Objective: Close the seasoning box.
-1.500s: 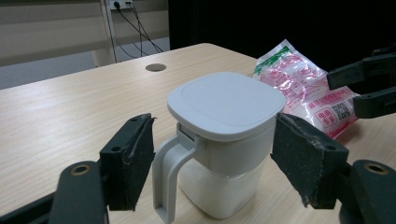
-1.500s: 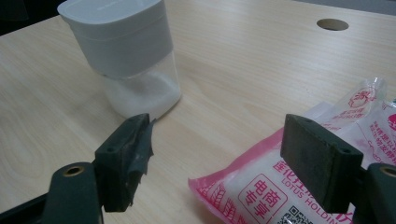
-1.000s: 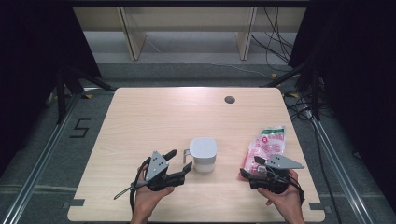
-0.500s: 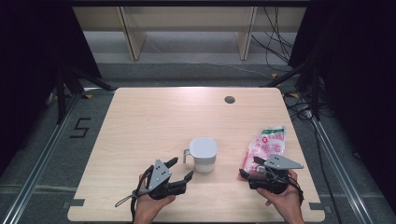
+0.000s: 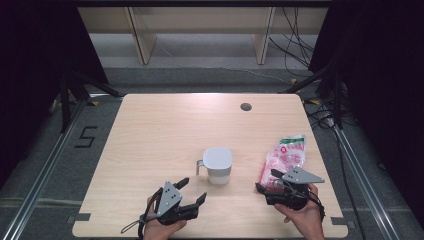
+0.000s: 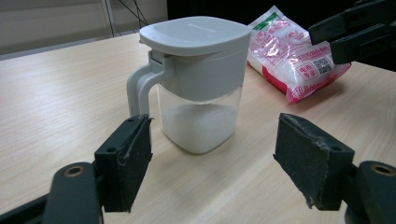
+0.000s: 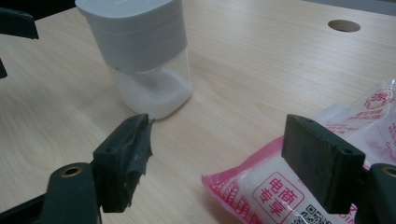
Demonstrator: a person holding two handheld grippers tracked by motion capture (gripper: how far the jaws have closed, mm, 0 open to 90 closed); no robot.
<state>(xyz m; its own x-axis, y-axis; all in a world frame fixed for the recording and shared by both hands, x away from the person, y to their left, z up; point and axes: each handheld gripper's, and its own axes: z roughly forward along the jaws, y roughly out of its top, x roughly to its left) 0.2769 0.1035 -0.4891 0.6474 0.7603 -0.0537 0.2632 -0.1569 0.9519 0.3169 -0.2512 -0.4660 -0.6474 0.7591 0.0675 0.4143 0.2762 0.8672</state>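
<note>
Around your pale wood table (image 5: 165, 135) lay grey floor and dark curtains. Near its front stood the lidded jug (image 5: 217, 165), sugar-like grains visible inside from the left gripper view, the pink bag (image 5: 285, 157) just right. Your left gripper (image 5: 192, 192) and right gripper (image 5: 265, 181) had jaws apart, empty.

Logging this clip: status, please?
Left gripper open, short of lidded jug. Right gripper open at pink bag. Nothing held, nothing between.

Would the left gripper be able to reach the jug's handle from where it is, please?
Probably yes: the left gripper is open and faces the jug, whose handle is turned toward it over bare table.
</note>
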